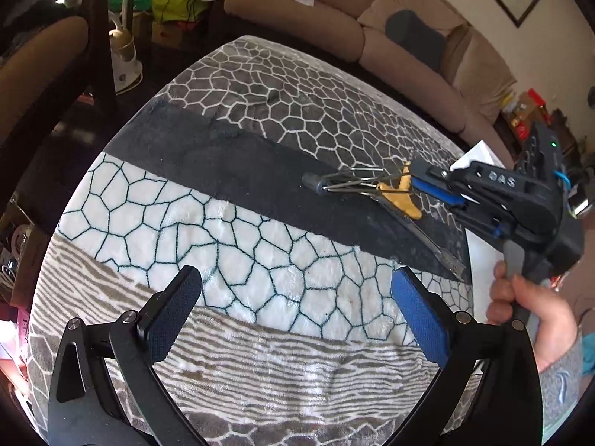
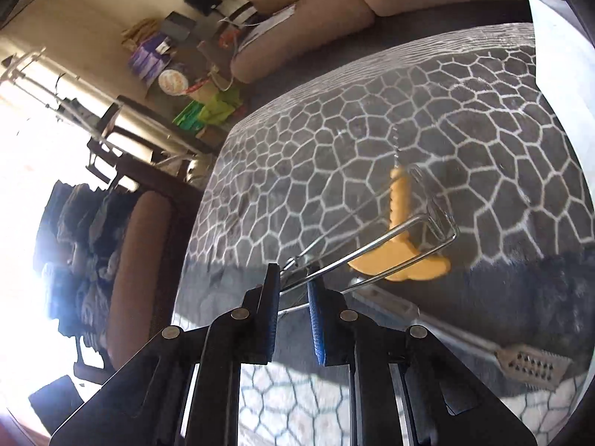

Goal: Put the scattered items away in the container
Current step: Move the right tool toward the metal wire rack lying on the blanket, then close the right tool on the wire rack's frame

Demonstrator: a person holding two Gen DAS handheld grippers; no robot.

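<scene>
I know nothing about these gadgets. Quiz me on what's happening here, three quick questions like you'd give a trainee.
1. True or false: the left gripper is holding something.
2. What are the right gripper's fingers closed on? A) the wire whisk B) the metal grater C) the blanket
3. Fill in: the winged piece lying among the whisk's wires is ____ in colour.

Key: 1 false, its fingers are wide apart with nothing between them. 2 A. 3 yellow.

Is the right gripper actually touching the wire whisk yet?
Touching. In the right wrist view the right gripper has its pads closed on the wire whisk, the wires pinched between the fingertips.
</scene>
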